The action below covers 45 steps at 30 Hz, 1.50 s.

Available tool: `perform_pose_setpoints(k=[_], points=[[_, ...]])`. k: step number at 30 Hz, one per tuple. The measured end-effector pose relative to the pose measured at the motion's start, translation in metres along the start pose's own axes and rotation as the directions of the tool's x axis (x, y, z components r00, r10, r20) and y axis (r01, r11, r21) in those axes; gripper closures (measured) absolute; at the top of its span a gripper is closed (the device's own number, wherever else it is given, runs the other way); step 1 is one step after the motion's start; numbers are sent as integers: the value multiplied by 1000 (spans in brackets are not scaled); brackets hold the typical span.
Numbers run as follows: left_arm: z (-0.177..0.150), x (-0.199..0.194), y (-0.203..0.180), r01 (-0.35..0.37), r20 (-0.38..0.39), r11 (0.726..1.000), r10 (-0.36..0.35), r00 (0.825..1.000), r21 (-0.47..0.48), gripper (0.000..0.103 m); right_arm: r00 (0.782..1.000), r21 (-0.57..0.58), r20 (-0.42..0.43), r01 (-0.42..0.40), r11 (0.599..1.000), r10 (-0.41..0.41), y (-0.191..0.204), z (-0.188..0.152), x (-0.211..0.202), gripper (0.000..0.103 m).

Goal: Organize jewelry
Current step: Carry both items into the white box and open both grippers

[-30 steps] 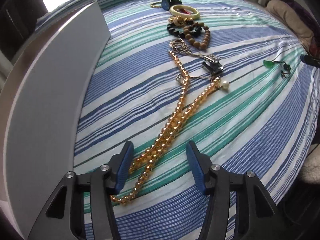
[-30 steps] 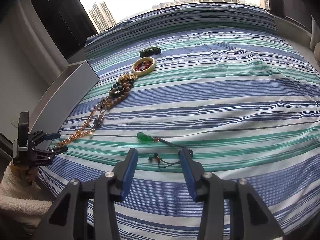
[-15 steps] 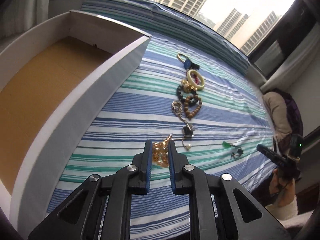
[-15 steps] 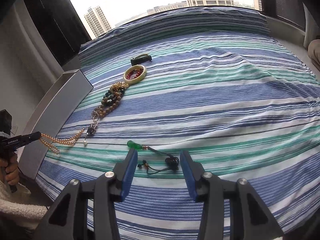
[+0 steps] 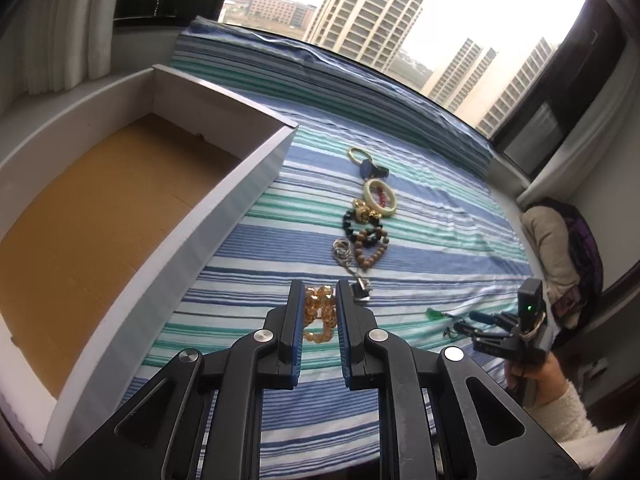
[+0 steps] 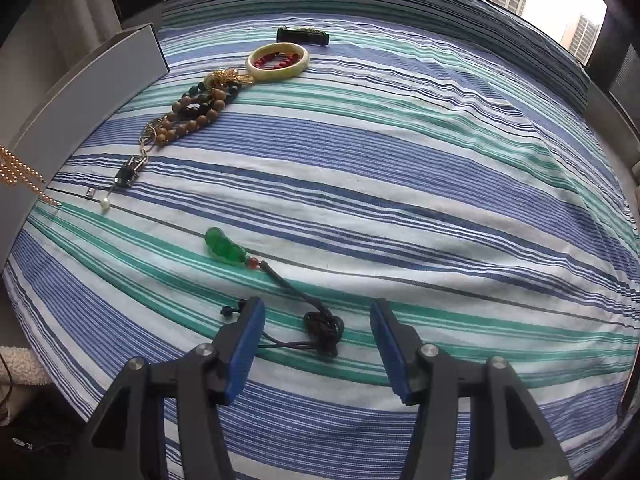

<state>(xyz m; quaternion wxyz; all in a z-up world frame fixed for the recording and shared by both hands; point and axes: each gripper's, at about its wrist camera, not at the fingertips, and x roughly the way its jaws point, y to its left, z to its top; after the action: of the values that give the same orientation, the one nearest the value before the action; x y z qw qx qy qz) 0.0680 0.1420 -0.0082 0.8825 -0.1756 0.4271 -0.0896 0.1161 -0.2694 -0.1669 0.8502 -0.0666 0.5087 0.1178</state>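
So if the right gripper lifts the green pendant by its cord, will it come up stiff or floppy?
Probably floppy: the dark cord lies in loose curls and a knot on the bedspread, so it should hang limp. The green pendant looks solid and glassy, so it would likely dangle and swing below. The open right gripper straddles the knot, a thin target that may slip.

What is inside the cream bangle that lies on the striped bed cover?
Inside the cream bangle lies a string of red beads, on the striped bed cover. The near rim hides part of the string, so its full length cannot be seen.
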Motion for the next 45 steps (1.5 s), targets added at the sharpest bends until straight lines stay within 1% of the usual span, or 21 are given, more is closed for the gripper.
perform_pose_setpoints(k=[2, 3, 4, 6, 8, 10, 14, 17, 20, 24, 26, 28, 30, 32, 34, 38, 39, 42, 43, 44, 45], points=[[0, -5, 2, -2, 7, 1000, 2, 1000, -7, 90, 998, 49, -12, -65, 997, 65, -6, -4, 2, 48], [0, -9, 2, -2, 13, 1000, 2, 1000, -7, 90, 996, 70, -18, -85, 994, 86, -8, -6, 2, 74], [0, -12, 2, -5, 20, 1000, 5, 1000, -7, 90, 997, 73, -22, -76, 994, 78, -8, -8, 1, 90], [3, -21, 2, -8, 38, 1000, 8, 999, -7, 90, 996, 99, -16, -91, 991, 93, -10, -9, -6, 90], [7, -33, 2, -8, 61, 1000, 9, 998, -10, 90, 989, 130, 32, -146, 981, 143, -10, -5, -24, 90], [12, -48, 3, -8, 87, 1000, 10, 996, -14, 90, 976, 139, 94, -209, 968, 197, -5, 7, -48, 90], [25, -82, 11, -24, 136, 999, 28, 990, -35, 90, 933, 69, 203, -317, 946, 298, 24, 47, -100, 90], [35, -110, 22, -82, 179, 995, 92, 980, -58, 90, 890, -29, 253, -385, 923, 379, 62, 84, -134, 90], [41, -135, 37, -165, 212, 982, 182, 960, -96, 90, 842, -150, 287, -431, 890, 456, 112, 120, -163, 91], [45, -152, 63, -268, 228, 950, 300, 926, -158, 90, 776, -285, 282, -494, 821, 565, 186, 165, -184, 91], [42, -153, 77, -331, 228, 925, 368, 901, -185, 90, 756, -351, 280, -493, 796, 592, 225, 183, -189, 91], [38, -150, 90, -372, 215, 904, 414, 885, -210, 90, 740, -408, 248, -506, 760, 625, 266, 198, -187, 91], [34, -142, 104, -393, 193, 890, 438, 878, -234, 103, 741, -451, 212, -505, 736, 638, 306, 208, -179, 90], [30, -134, 117, -419, 171, 872, 467, 868, -254, 102, 750, -488, 163, -504, 713, 641, 345, 215, -163, 90], [26, -123, 130, -423, 146, 864, 472, 870, -272, 102, 769, -511, 119, -496, 703, 629, 376, 218, -143, 90], [17, -100, 154, -442, 93, 845, 487, 868, -302, 102, 804, -512, 54, -487, 708, 592, 418, 220, -101, 90], [16, -93, 159, -444, 80, 841, 488, 869, -309, 102, 809, -502, 47, -488, 714, 586, 422, 220, -92, 89], [9, -87, 169, -448, 60, 834, 490, 870, -322, 102, 806, -472, 21, -514, 716, 592, 427, 218, -80, 87], [6, -89, 170, -455, 58, 829, 498, 865, -326, 97, 808, -469, 17, -514, 718, 590, 429, 218, -79, 81], [4, -92, 171, -458, 60, 826, 502, 863, -328, 82, 808, -469, 11, -516, 717, 589, 429, 218, -80, 73], [2, -94, 171, -463, 62, 822, 509, 859, -332, 71, 809, -469, 18, -512, 720, 588, 427, 217, -83, 58]])
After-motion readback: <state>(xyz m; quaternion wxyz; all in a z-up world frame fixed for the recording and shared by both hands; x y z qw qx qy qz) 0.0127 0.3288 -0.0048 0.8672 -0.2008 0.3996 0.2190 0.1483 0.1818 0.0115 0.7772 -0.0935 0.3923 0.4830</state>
